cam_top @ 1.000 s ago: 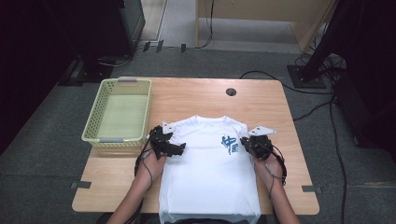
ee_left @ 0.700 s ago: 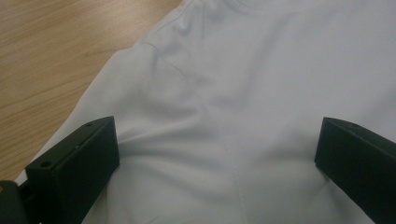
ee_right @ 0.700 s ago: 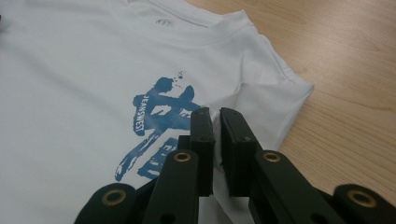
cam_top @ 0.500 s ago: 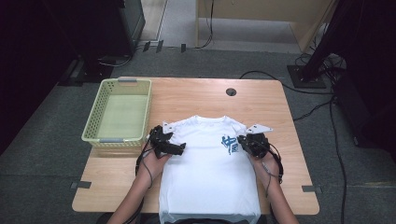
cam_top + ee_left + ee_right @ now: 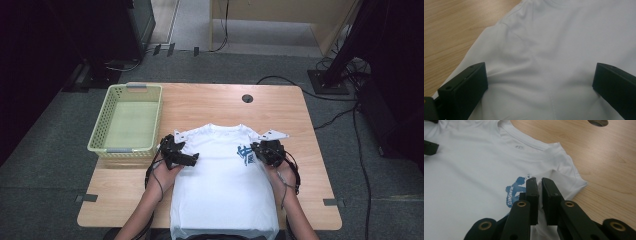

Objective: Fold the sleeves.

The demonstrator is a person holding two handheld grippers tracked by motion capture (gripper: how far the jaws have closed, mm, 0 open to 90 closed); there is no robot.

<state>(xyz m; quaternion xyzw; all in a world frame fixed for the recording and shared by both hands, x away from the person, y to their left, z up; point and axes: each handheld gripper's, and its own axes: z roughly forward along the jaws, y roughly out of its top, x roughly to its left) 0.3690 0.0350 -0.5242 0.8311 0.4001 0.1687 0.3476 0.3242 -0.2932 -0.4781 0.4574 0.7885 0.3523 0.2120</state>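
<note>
- The shirt (image 5: 225, 190) lies flat on the table (image 5: 210, 102), front side up, collar away from the person and hem hanging a little over the near edge.
- It is thin white cloth with a small blue print (image 5: 515, 191) on the chest. I judge it very light and fully soft: it has no stiffness, so it will bend and hang down wherever it is not supported.
- The right gripper (image 5: 540, 182) has its jaws pressed together on a fold of the shirt just beside the print, near the sleeve; white cloth shows in the narrow slit between them.
- The left gripper (image 5: 540, 77) has its jaws wide apart over the cloth near the other shoulder. The cloth between them is only a little wrinkled and is not pinched.
- Good places to take hold are, in my opinion, the shoulder seam or the sleeve edge, where the cloth is double and stronger. A pinch in the middle of one layer may slip out or lift only this one layer.
- The cloth is not fragile, but it slides easily on the smooth wood, so a pull from one side can drag the whole shirt.
- The basket (image 5: 127, 120) stands at the left of the shirt, close to it.
</note>
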